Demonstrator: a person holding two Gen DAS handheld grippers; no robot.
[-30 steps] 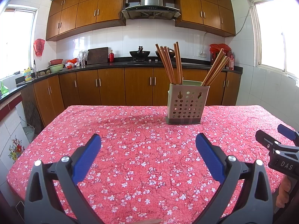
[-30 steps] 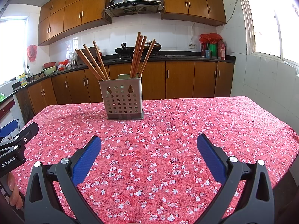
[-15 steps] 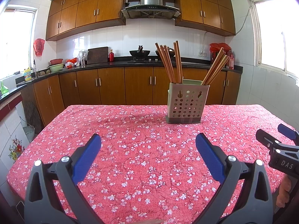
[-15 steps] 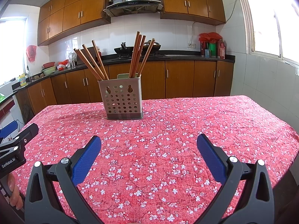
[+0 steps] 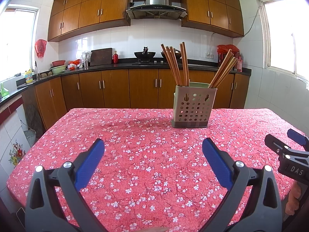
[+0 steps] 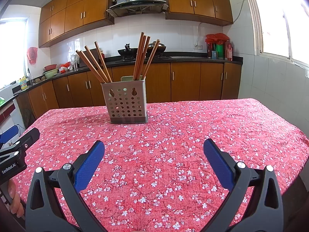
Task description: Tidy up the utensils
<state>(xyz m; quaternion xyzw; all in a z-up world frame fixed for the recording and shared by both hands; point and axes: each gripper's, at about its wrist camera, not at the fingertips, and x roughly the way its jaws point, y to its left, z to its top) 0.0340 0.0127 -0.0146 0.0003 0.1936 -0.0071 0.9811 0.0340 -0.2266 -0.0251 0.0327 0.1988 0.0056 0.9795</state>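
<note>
A grey perforated utensil holder [image 5: 194, 106] [image 6: 125, 101] stands upright on the red floral tablecloth [image 5: 146, 145] [image 6: 173, 135], far from both grippers. Two bunches of brown chopsticks [image 5: 176, 65] [image 6: 143, 56] lean out of it, one per side; the second bunch [image 5: 223, 71] [image 6: 94, 65] tilts outward. My left gripper [image 5: 153, 150] hovers open over the near cloth, nothing between its blue pads. My right gripper [image 6: 154, 151] is also open and empty, low over the cloth. Each gripper shows at the edge of the other's view [image 5: 289, 154] [image 6: 13, 148], held by a hand.
Wooden cabinets and a dark counter [image 5: 135, 65] run behind the table, with a wok [image 5: 144, 54], bowls and bottles. Windows flank the room. The table's right edge [image 6: 301, 135] drops off near the tiled wall.
Both views have shifted slightly, the holder sitting a little higher in frame; the grippers stay open and empty.
</note>
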